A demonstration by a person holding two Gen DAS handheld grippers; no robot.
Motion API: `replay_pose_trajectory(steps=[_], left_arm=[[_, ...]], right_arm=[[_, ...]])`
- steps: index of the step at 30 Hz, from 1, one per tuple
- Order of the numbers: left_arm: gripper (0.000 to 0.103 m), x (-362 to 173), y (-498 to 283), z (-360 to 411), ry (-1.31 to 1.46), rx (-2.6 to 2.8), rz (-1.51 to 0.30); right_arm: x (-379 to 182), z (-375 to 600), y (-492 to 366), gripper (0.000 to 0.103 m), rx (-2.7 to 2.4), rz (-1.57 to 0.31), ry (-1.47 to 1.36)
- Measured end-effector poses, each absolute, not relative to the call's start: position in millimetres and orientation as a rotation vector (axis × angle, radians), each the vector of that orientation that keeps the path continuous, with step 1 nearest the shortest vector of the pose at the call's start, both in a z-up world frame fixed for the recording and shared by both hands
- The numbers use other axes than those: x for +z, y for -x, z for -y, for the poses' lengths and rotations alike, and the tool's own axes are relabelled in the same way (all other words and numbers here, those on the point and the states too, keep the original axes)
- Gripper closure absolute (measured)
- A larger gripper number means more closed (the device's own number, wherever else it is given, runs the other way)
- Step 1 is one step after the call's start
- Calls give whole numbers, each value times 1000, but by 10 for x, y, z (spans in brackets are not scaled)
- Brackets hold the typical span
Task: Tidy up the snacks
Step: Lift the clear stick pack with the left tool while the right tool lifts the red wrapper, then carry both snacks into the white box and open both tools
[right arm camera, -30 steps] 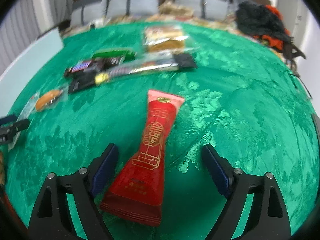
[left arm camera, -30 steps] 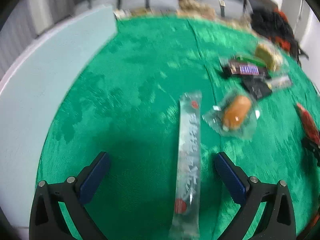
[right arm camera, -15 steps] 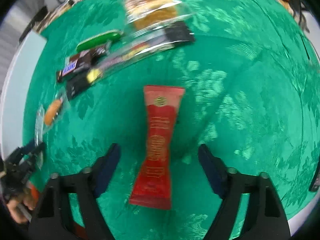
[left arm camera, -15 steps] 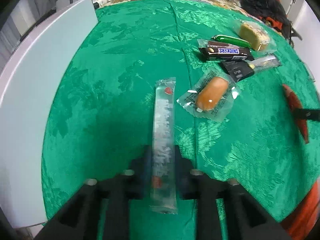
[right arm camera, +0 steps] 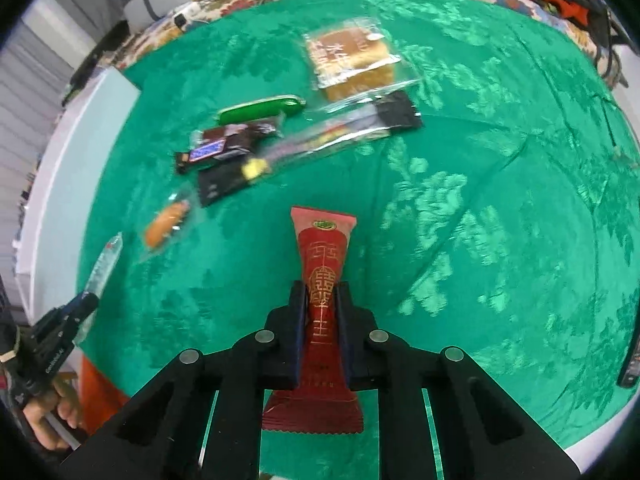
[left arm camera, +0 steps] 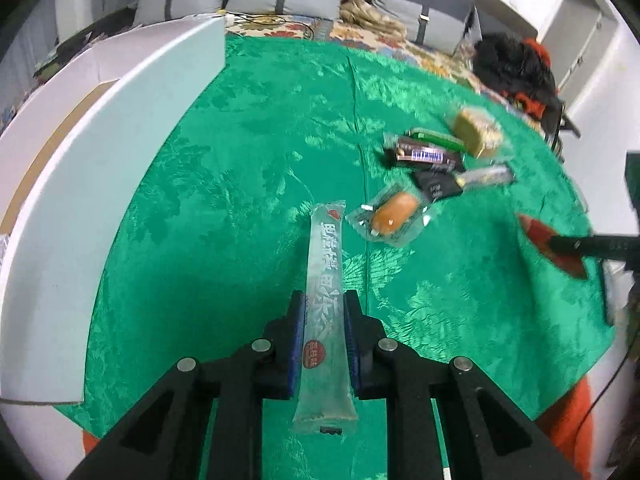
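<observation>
Left gripper (left arm camera: 322, 322): clamped on long clear frosted stick pouch (left arm camera: 325, 300), lifted clear of green patterned tablecloth (left arm camera: 240, 168), likely bound for white box (left arm camera: 92, 152).
Right gripper (right arm camera: 322, 312): pinching red gold-printed sachet (right arm camera: 322, 280) mid-length, raised for carrying.

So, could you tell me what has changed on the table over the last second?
Both grippers went from open to shut. The left gripper closed on the clear stick pack; the right gripper has just been closing its jaws on the red packet. Both packs look lifted off the green cloth. The pile of other snacks and the white box stayed put.
</observation>
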State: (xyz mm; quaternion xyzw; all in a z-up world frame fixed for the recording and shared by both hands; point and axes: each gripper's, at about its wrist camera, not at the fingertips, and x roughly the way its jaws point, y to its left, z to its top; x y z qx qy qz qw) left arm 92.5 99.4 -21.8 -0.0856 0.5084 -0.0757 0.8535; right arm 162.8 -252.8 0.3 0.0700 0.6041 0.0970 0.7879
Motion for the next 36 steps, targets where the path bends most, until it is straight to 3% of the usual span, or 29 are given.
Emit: replay_pose_trajectory(steps=[13, 21, 23, 24, 25, 26, 27, 33, 36], left_arm=[[85, 444, -813, -1940, 418, -126, -934], [85, 819, -823, -3111, 420, 111, -852], [84, 830, -848, -3396, 376, 212, -851], [74, 840, -838, -3534, 353, 268, -839], [50, 848, -823, -3677, 334, 326, -832], [37, 866, -783, -3806, 324, 385, -827], [23, 884, -726, -3865, 322, 413, -813], [22, 1188, -360, -3897, 361, 445, -630], [15, 1336, -380, -3554, 383, 334, -575]], right_arm=[[266, 1772, -1795, 90, 469, -1271, -606], [936, 104, -2019, 90, 807, -1212, -732], [1127, -480, -2064, 81, 892, -1163, -709], [1188, -688, -2084, 73, 915, -1145, -699], [1244, -898, -2096, 41, 928, -1135, -681], [1301, -1056, -2100, 31, 928, -1122, -663], [1358, -1113, -2089, 31, 918, -1098, -650], [2066, -650, -1811, 30, 801, -698, -424], [2393, -269, -1651, 24, 697, -477, -238]])
